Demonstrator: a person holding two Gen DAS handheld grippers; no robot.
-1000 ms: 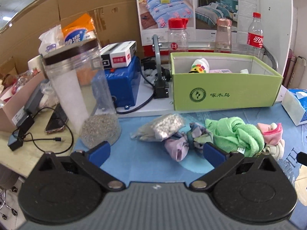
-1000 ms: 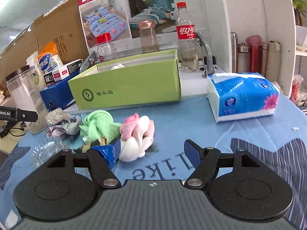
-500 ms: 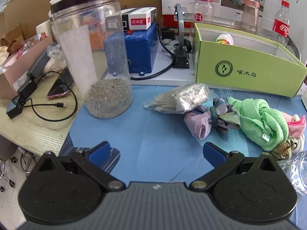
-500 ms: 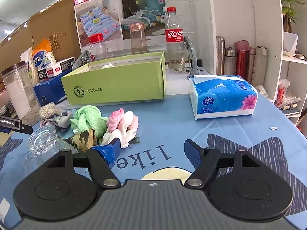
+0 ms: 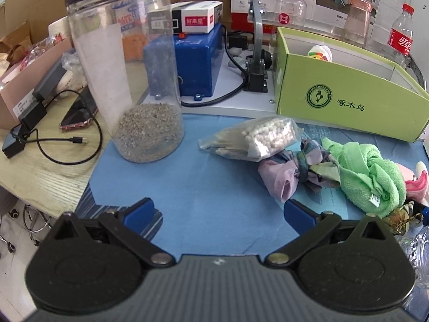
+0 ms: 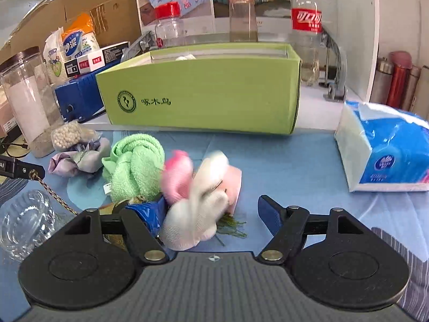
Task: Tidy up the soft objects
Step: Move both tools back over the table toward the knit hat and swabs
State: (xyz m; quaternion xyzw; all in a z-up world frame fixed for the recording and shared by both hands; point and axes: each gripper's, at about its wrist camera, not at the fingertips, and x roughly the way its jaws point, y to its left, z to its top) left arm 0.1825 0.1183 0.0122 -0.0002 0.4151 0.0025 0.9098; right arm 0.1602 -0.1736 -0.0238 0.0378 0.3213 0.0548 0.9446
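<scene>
A green towel (image 5: 367, 177) (image 6: 134, 166), a purple patterned cloth (image 5: 295, 171) (image 6: 80, 161), a bag of white beads (image 5: 257, 139) (image 6: 67, 134) and a pink-and-white sock bundle (image 6: 201, 187) lie on the blue mat before a green box (image 5: 348, 104) (image 6: 201, 99) that holds a small plush toy (image 5: 320, 53). My left gripper (image 5: 218, 212) is open over bare mat, left of the cloth. My right gripper (image 6: 209, 214) is open, with the sock bundle between its fingers, against the left one.
A tall clear jar (image 5: 126, 75) stands at the mat's left; cables and a phone (image 5: 77, 118) lie beside it. A glass bowl (image 6: 24, 222) sits front left, a tissue pack (image 6: 386, 147) at right. Bottles (image 6: 305, 26) and a blue device (image 5: 195, 61) stand behind.
My right gripper has moved forward and down to the sock bundle, which now sits between its fingers. My left gripper has drawn back and tilted down over the mat.
</scene>
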